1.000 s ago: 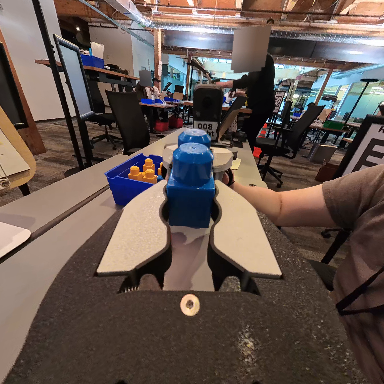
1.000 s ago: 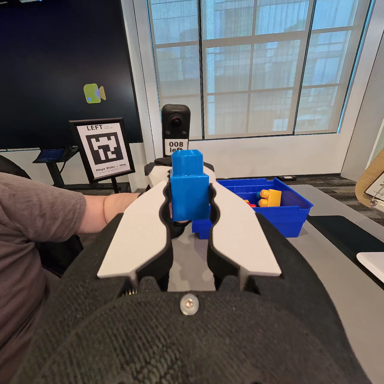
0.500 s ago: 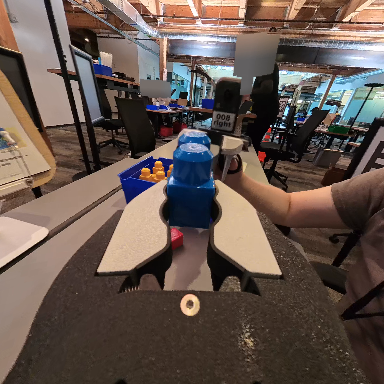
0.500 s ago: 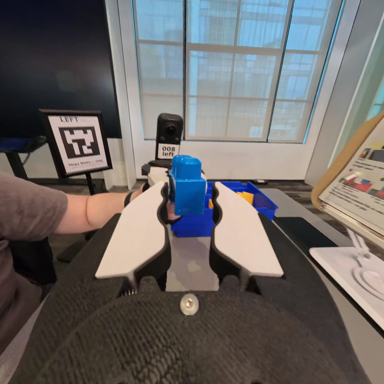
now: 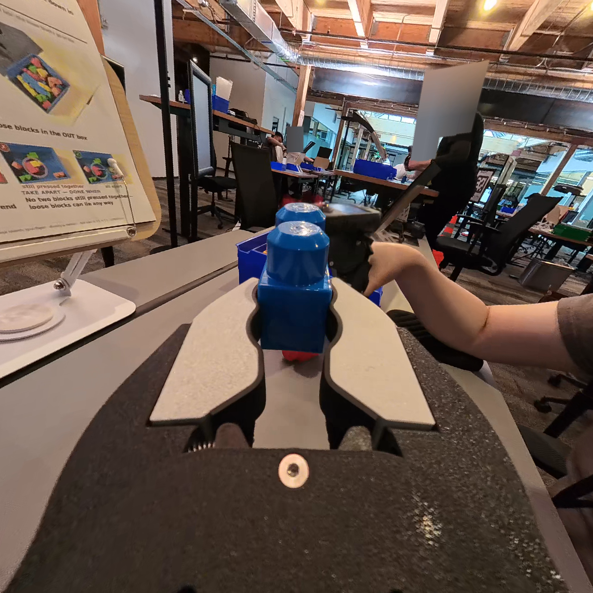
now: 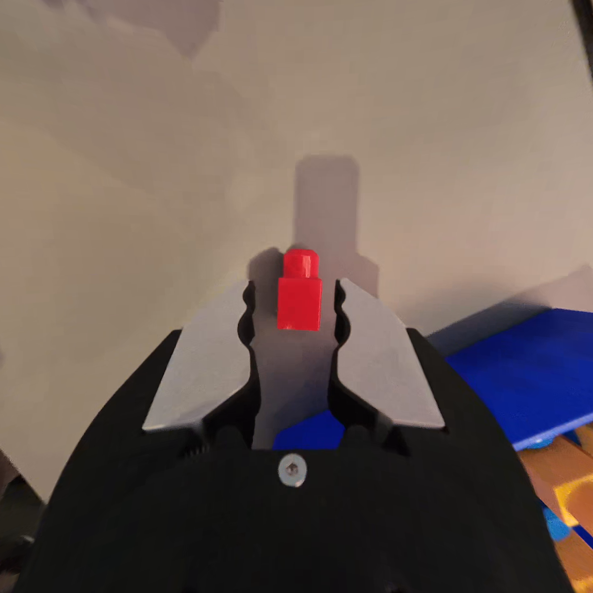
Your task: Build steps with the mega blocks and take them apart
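left gripper (image 5: 294, 316): clamped on a blue two-stud plastic block (image 5: 293, 295), held upright
right gripper (image 6: 294, 305): spread wide, a small red one-stud plastic block (image 6: 299, 296) framed between the fingers, untouched

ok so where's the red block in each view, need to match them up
Left wrist view: the red block is a sliver on the table, just below the blue block that the left gripper holds.
Right wrist view: the red block is at centre, lying between the open fingers of the right gripper, apart from both.
Shared landmark: the blue bin.
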The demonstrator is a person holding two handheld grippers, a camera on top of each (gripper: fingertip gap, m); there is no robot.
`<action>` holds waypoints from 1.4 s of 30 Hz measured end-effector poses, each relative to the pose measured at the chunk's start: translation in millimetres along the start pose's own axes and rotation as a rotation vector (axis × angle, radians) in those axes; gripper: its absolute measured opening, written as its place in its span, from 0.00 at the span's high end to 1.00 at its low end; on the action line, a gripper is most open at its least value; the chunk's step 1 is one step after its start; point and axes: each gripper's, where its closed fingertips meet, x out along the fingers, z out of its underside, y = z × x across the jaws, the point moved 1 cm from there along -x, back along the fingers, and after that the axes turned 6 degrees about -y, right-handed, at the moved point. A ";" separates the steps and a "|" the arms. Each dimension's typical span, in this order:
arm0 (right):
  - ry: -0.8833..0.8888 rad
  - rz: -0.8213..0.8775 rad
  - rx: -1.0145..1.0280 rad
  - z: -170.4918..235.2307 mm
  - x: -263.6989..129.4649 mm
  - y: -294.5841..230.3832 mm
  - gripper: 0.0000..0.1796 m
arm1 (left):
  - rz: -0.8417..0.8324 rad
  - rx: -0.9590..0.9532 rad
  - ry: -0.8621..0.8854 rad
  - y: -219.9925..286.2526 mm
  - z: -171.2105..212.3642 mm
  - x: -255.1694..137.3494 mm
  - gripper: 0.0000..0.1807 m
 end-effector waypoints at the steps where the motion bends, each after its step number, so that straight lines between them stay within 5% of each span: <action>1: -0.040 0.034 -0.017 2.7 5.8 0.5 0.71 | 0.002 -0.004 -0.004 -0.3 1.4 0.5 0.80; 10: -0.248 0.113 -0.038 20.8 38.8 2.2 0.73 | 0.017 -0.015 -0.027 1.5 8.5 5.8 0.80; 19: -0.266 0.100 -0.023 24.0 37.2 6.0 0.79 | 0.026 -0.025 -0.032 1.9 10.8 6.9 0.80; 24: 0.079 0.048 0.053 -9.9 -19.7 11.7 0.79 | 0.039 -0.037 -0.061 5.4 20.5 15.0 0.80; 29: 0.851 -0.128 0.056 -71.4 -128.6 -3.0 0.79 | 0.116 -0.118 -0.100 18.8 41.1 36.5 0.80; 32: 1.149 -0.326 0.047 -84.8 -168.0 -28.8 0.79 | 0.178 -0.187 -0.102 28.7 50.3 48.9 0.80; 37: 1.251 -0.584 0.139 -98.4 -155.3 -45.9 0.79 | 0.245 -0.256 -0.113 41.5 59.8 63.3 0.80; 42: 1.153 -0.567 0.142 -104.2 -130.3 -51.3 0.80 | 0.266 -0.282 -0.078 43.5 56.8 64.1 0.80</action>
